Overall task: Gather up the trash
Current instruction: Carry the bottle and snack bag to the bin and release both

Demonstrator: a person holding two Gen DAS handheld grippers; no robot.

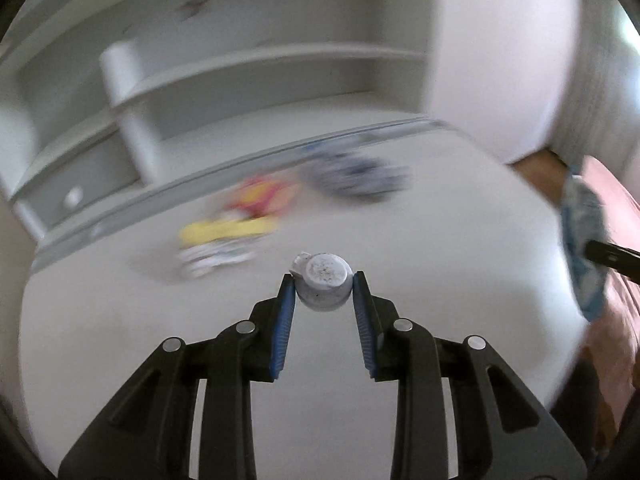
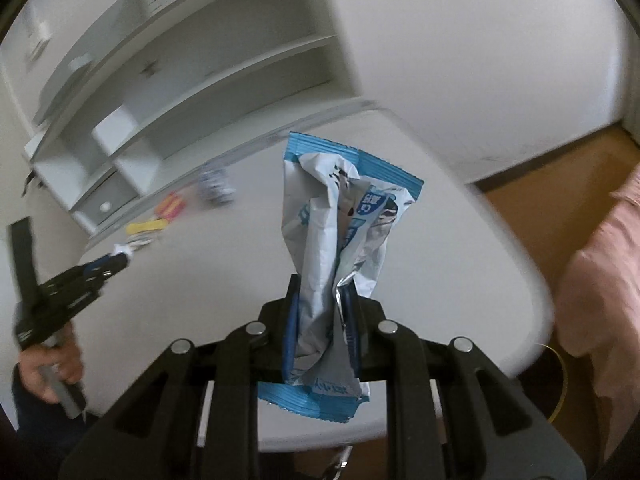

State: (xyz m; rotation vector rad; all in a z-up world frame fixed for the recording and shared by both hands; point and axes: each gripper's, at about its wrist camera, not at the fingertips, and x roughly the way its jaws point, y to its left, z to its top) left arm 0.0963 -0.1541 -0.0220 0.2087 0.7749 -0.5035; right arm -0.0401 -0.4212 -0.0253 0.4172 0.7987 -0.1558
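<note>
Item, small white cup (image 1: 323, 287): round, pale grey-white, speckled with dark flecks on the face turned to the camera, a short tab at its upper left edge. It is clamped between the blue pads (image 1: 285, 312) of the left gripper (image 1: 324, 286) and carried above the white table (image 1: 440, 240), clear of the surface.

Item, blue-and-white wrapper (image 2: 340, 240): crumpled foil packet with blue crimped ends, printed in blue and black. It is pinched at its middle by the right gripper (image 2: 320, 312), with one end standing up past the fingertips and the other hanging below the jaws. It is held over the table's near right part.

Items left on the table, all blurred:
- yellow wrapper (image 1: 228, 229), flat, toward the far left;
- white printed packet (image 1: 216, 258), just in front of the yellow one;
- red-and-yellow wrapper (image 1: 264, 196), just behind them;
- dark blue-and-white crumpled wrapper (image 1: 356, 176), to its right, near the far edge.

Surroundings: a white shelf unit (image 1: 240, 72) with open compartments and a knobbed drawer (image 1: 74, 196) stands behind the table; a white wall is to its right; brown floor (image 2: 560, 184) shows beyond the table's right edge. A pink sleeve (image 2: 600, 280) fills the right margin of the right wrist view. A hand (image 2: 52, 368) grips the left gripper's handle at the far left of that view.
</note>
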